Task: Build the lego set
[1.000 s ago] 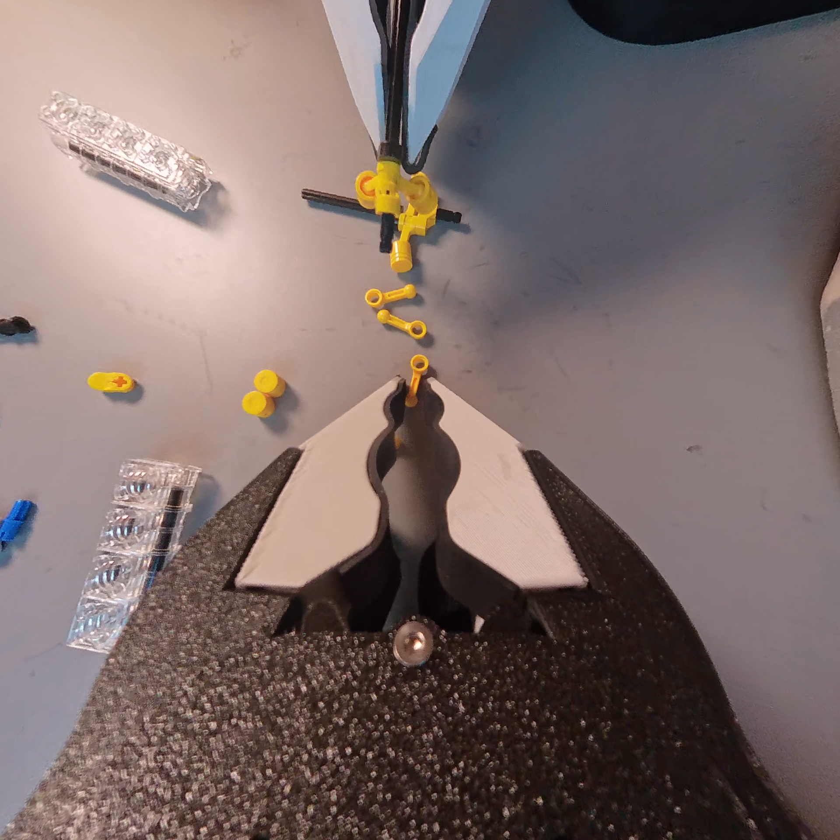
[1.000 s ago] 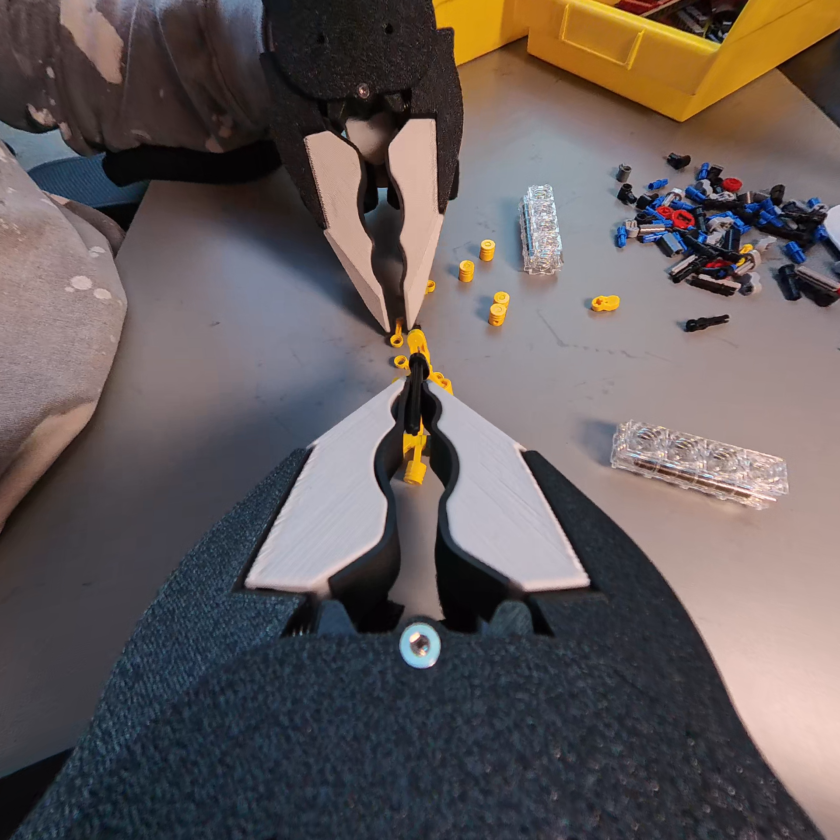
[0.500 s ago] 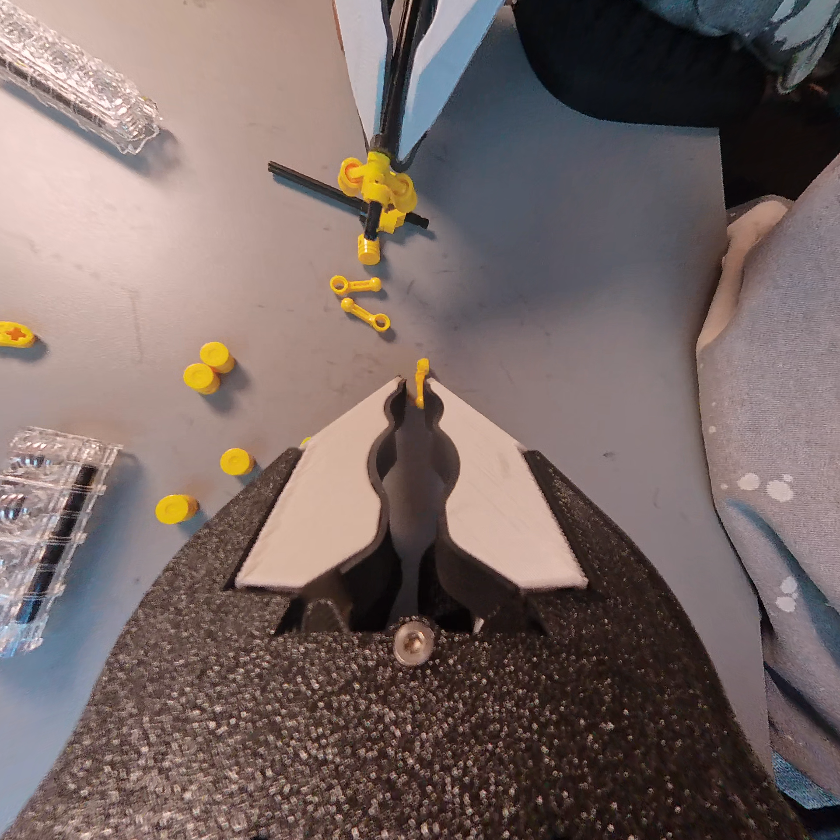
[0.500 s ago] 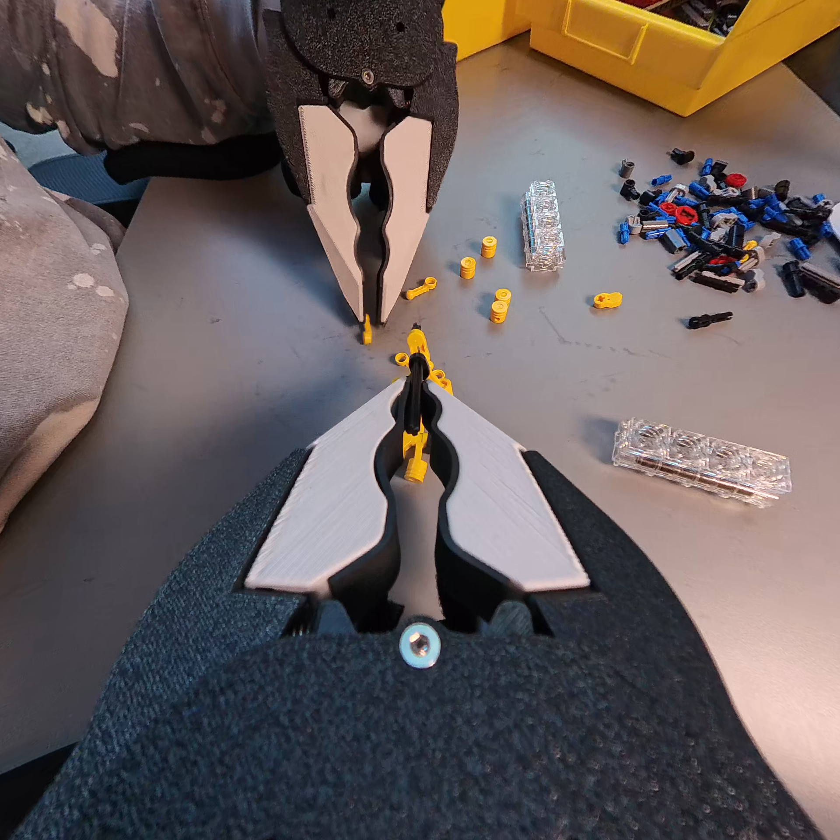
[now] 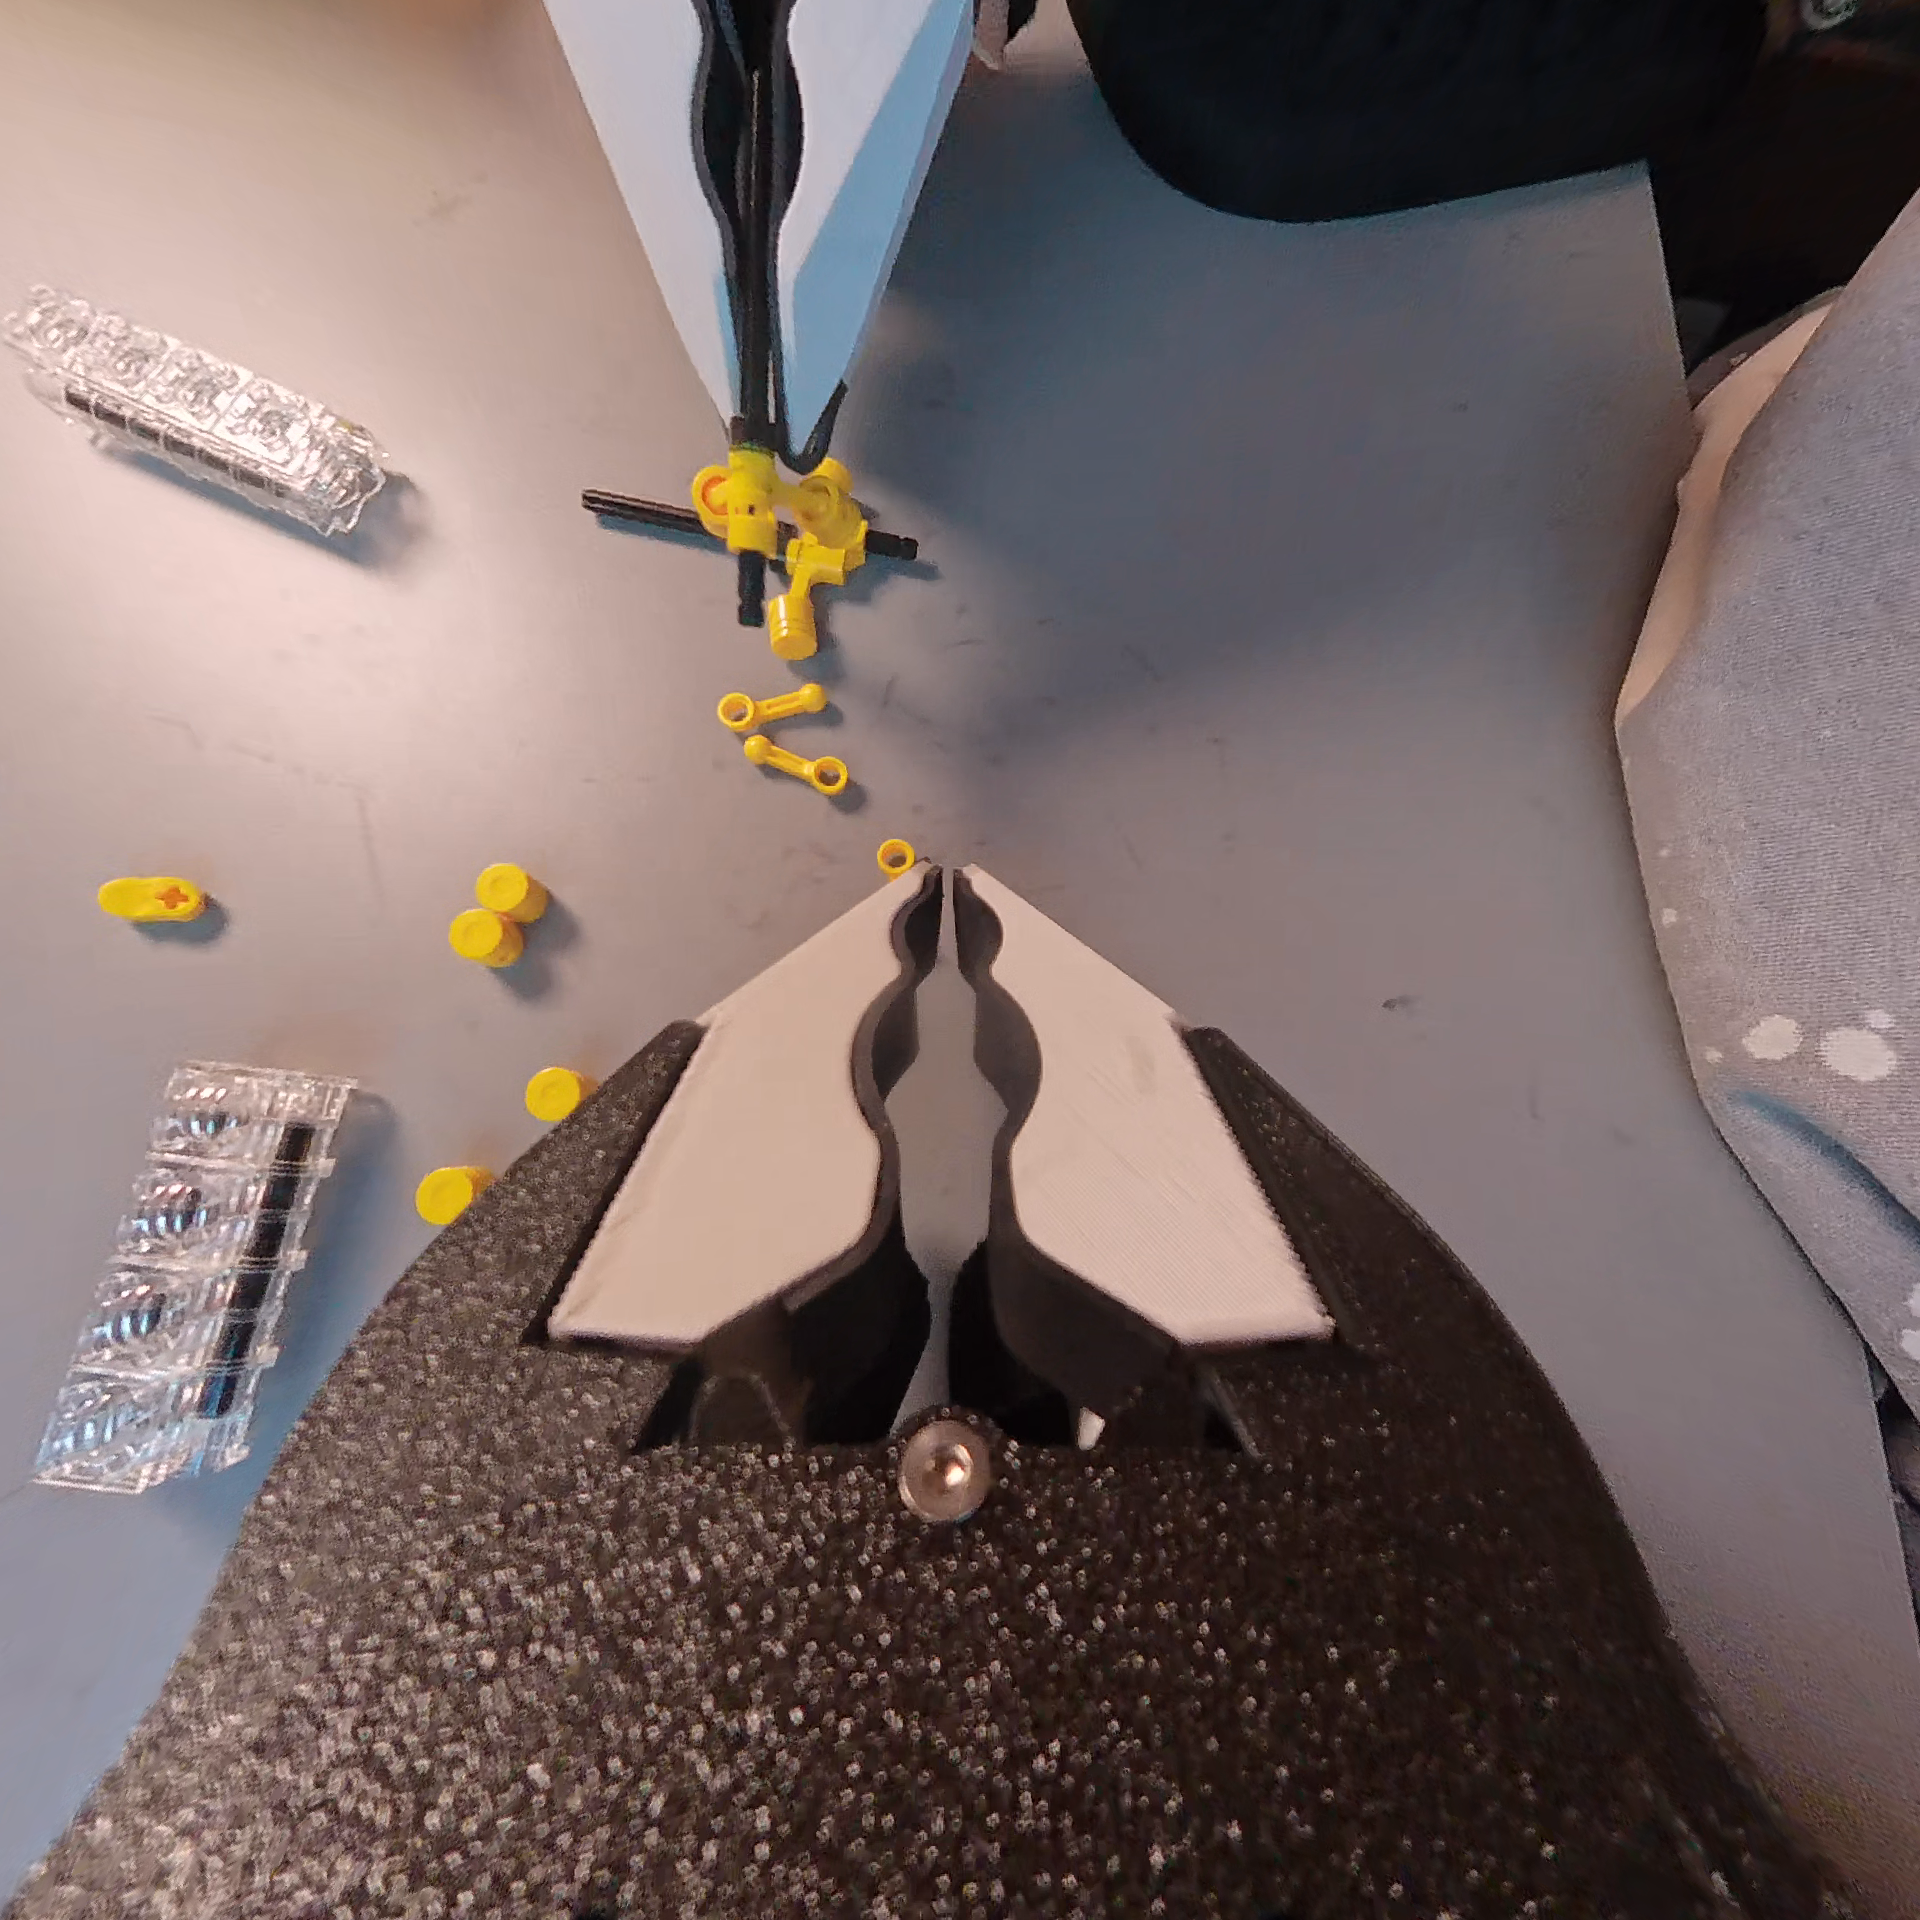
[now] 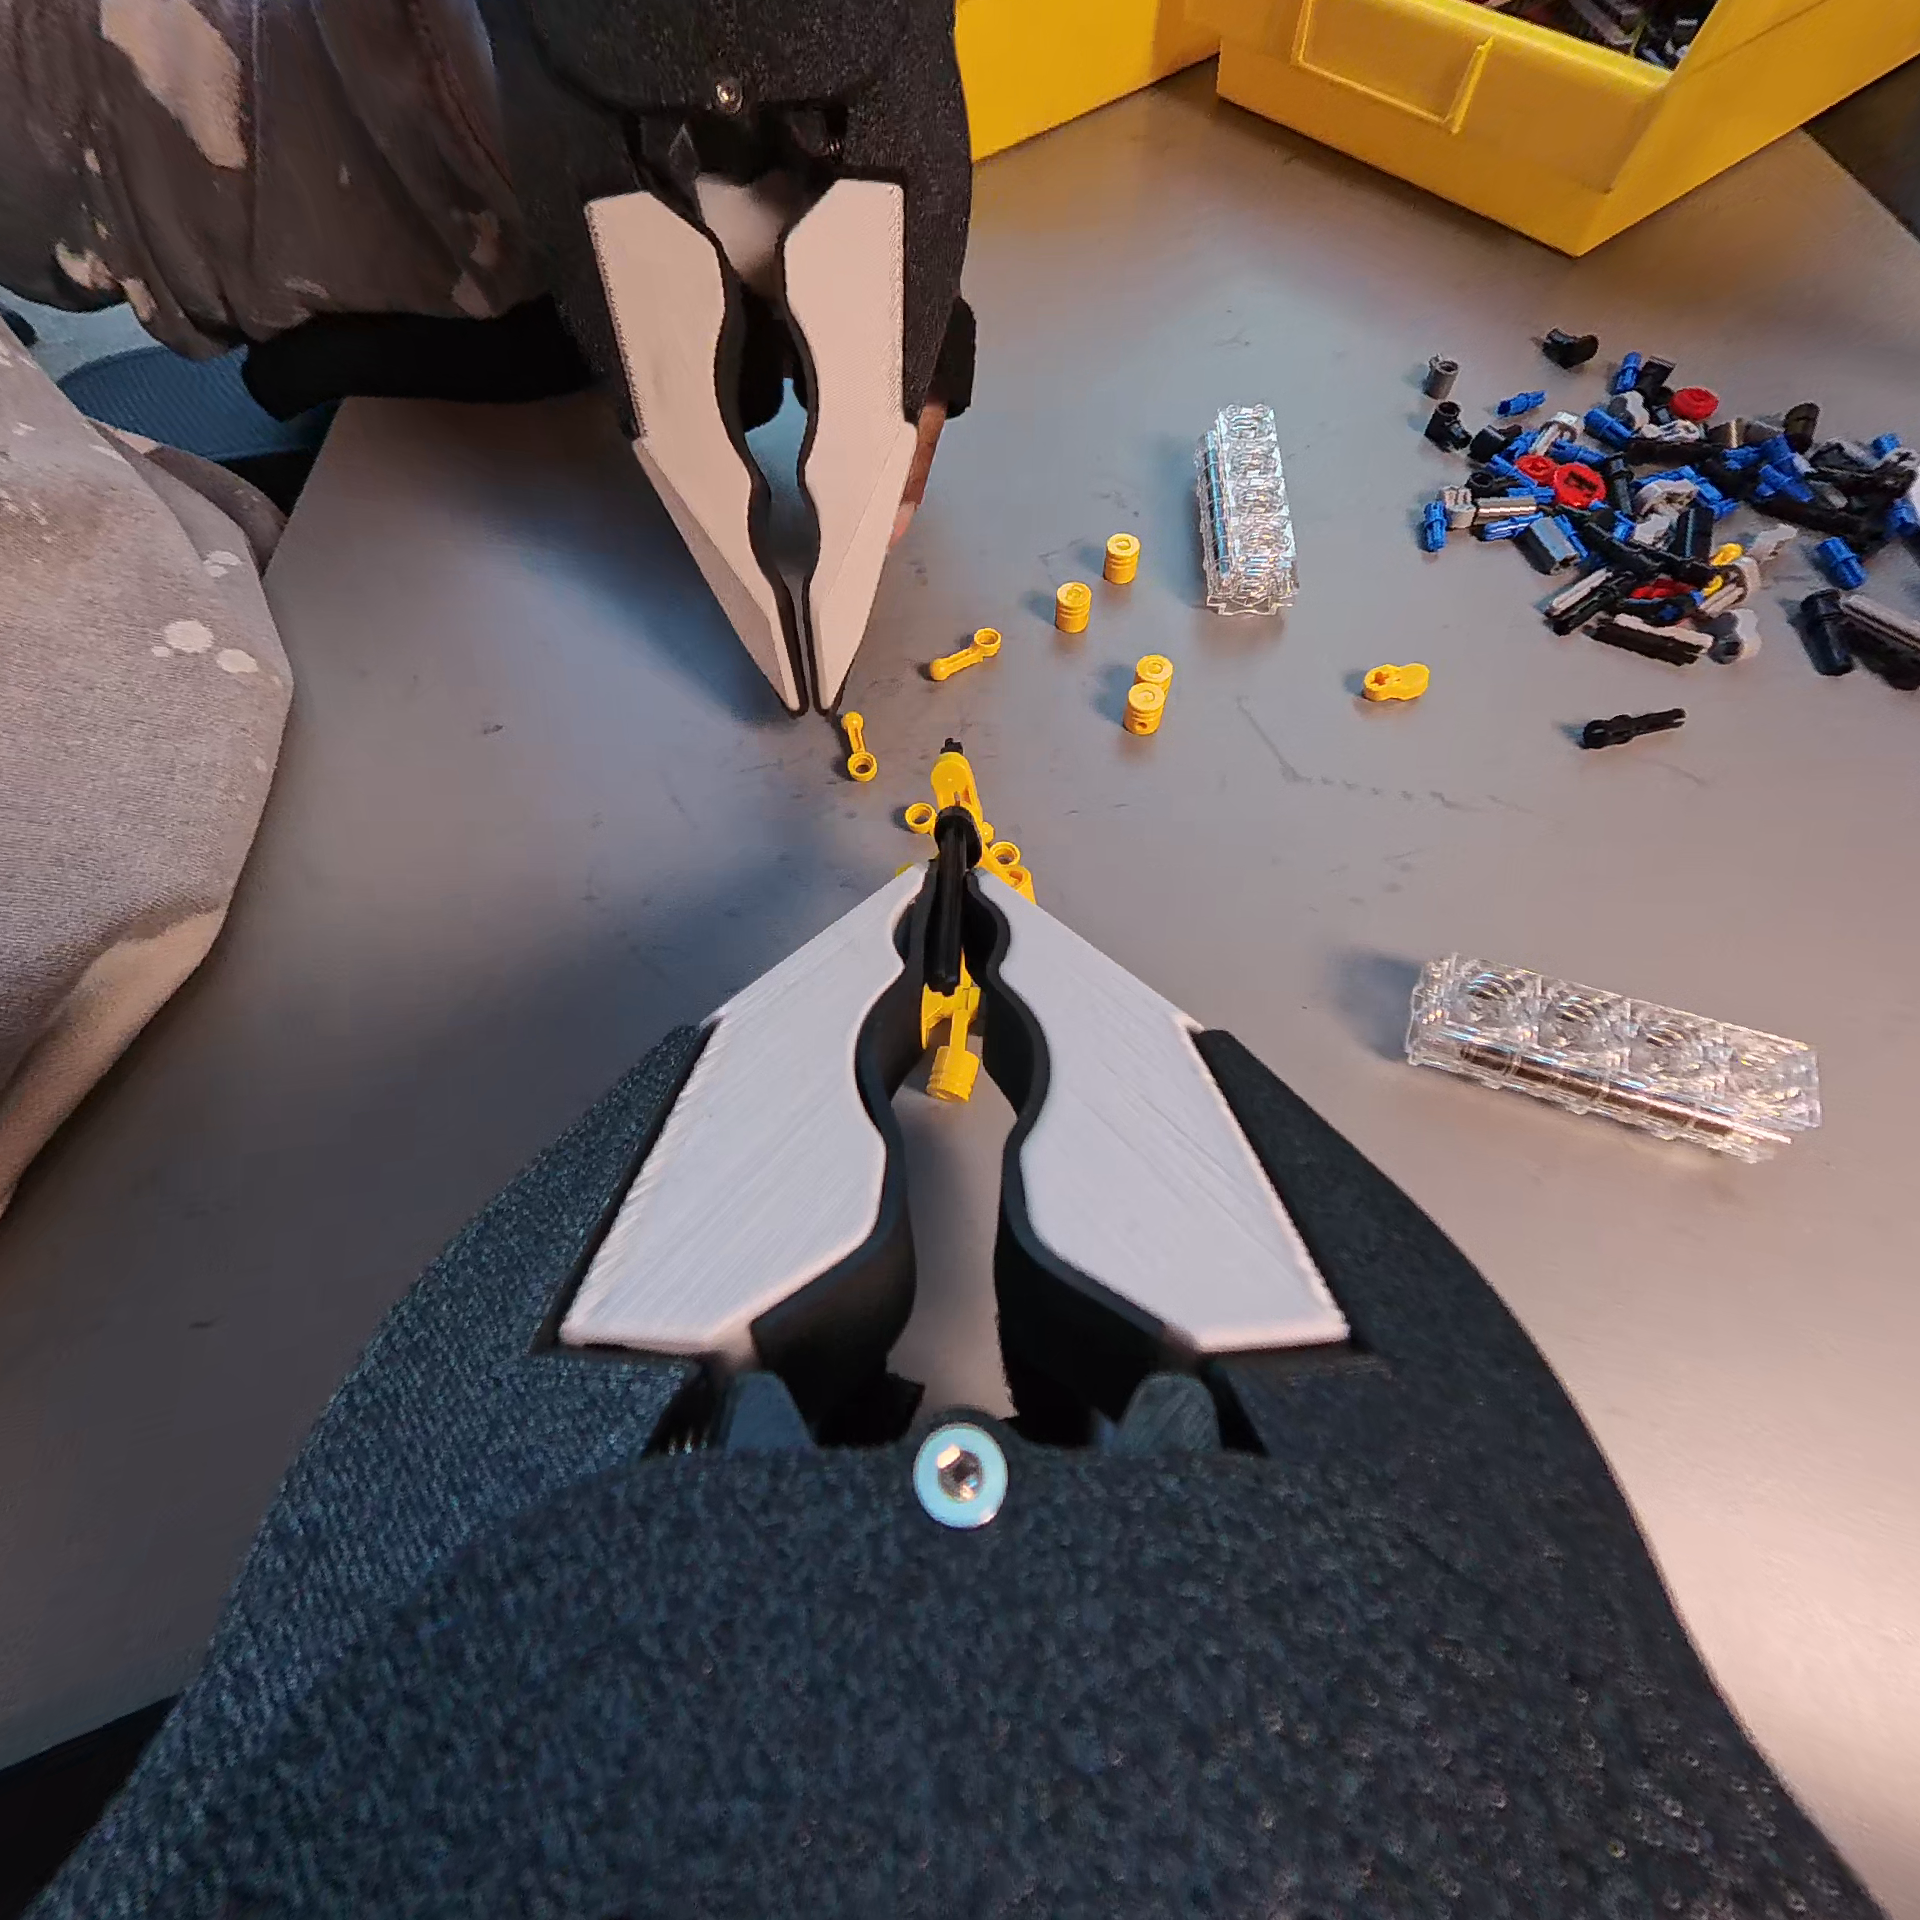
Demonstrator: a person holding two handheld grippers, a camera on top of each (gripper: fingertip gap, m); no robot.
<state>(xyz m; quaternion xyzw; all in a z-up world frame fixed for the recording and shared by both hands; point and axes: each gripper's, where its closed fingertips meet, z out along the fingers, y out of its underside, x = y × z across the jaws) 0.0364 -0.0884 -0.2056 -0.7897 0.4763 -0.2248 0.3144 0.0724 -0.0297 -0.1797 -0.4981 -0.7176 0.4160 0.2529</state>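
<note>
The right hand-held gripper (image 6: 948, 883) is clamped on a black plastic axle carrying yellow connector pieces (image 6: 948, 914), low over the grey counter (image 6: 1351, 852). The left hand-held gripper (image 6: 808, 707) has its tips pressed together with nothing between them (a small yellow pin with a ring end (image 6: 858, 748) lies just beside). Clear studded blocks (image 6: 1610, 1070), yellow cylinders (image 6: 1143, 696) and a far-right heap of blue, black and red parts (image 6: 1662, 520) lie around; yellow plastic bins (image 6: 1507, 114) stand behind. No writing is legible.
</note>
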